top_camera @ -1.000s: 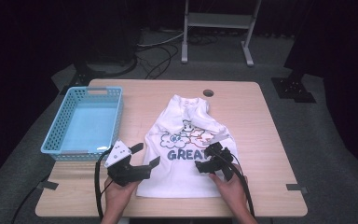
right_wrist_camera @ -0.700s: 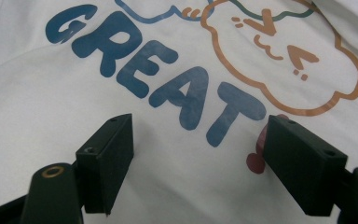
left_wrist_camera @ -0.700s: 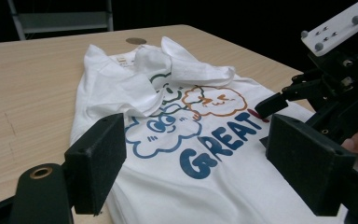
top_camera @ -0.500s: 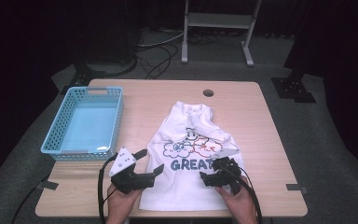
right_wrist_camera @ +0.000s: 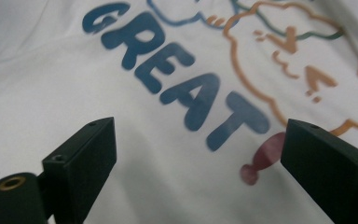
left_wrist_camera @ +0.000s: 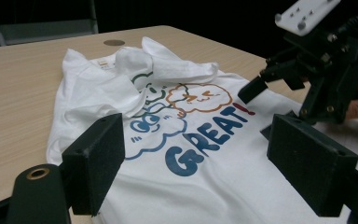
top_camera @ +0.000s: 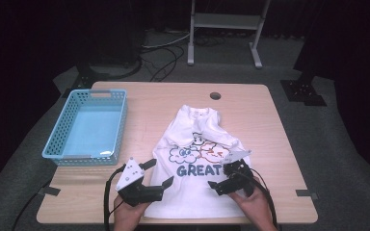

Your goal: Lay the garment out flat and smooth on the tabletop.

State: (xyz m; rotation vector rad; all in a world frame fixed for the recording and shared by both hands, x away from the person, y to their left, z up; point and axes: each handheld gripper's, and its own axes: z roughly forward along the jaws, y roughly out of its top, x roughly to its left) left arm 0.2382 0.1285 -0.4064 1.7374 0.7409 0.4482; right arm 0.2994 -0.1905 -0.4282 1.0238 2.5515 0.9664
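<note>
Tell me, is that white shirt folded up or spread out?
Mostly spread: the white shirt lies flat, print up, with only its sleeves tucked inward.

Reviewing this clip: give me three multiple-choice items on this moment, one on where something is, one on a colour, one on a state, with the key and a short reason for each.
1. Where is the basket relative to the T-shirt?
A. On the shirt's left, apart from it
B. On top of the shirt
C. Under the table

2. What colour are the letters of GREAT on the shirt?
A. Green
B. Blue
C. Yellow

3. How do the jaws of the left gripper and right gripper stand?
A. Both shut on the shirt
B. Left open, right shut
C. Both open, holding nothing

Key: 1 A, the high view shows bare table between basket and shirt. 2 B, both gripper views show blue letters, with a red exclamation mark. 3 C, each gripper view shows its own jaws spread wide with the shirt lying flat beyond them.
</note>
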